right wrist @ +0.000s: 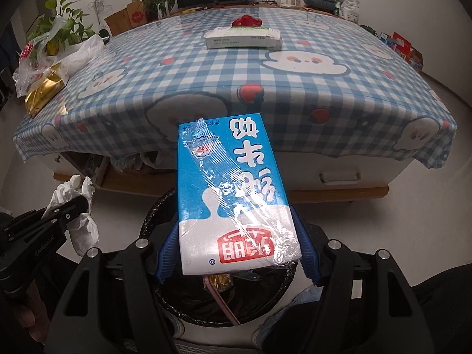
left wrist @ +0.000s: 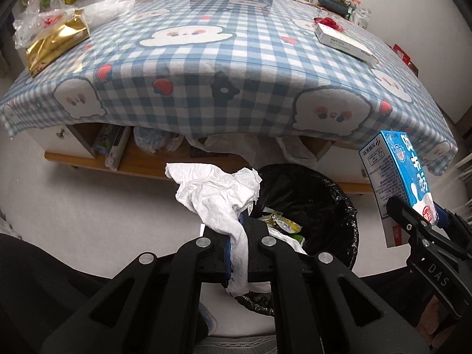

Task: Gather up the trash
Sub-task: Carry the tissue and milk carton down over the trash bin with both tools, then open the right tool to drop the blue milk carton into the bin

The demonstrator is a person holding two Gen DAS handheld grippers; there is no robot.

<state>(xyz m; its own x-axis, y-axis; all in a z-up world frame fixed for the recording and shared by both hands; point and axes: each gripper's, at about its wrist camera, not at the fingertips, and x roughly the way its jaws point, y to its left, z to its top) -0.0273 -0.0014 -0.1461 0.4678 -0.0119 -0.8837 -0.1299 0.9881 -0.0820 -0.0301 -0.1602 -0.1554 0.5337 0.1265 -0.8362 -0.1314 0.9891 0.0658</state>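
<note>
Left tongs (left wrist: 239,236): clamped on crumpled tissue (left wrist: 219,194), above bin (left wrist: 348,206) rim
Right tongs (right wrist: 236,250): gripping blue milk carton (right wrist: 233,191) over bin
Counter (left wrist: 206,59): near edge behind bin

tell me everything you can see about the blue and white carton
The carton is a rectangular paper drink box, blue above and white below, with white characters, a red seal and a crinkled clear straw wrapper stuck diagonally across its face. The right gripper clamps its white end between blue pads, so it tilts out above the black-lined trash bin, short of the checked tablecloth.
</note>
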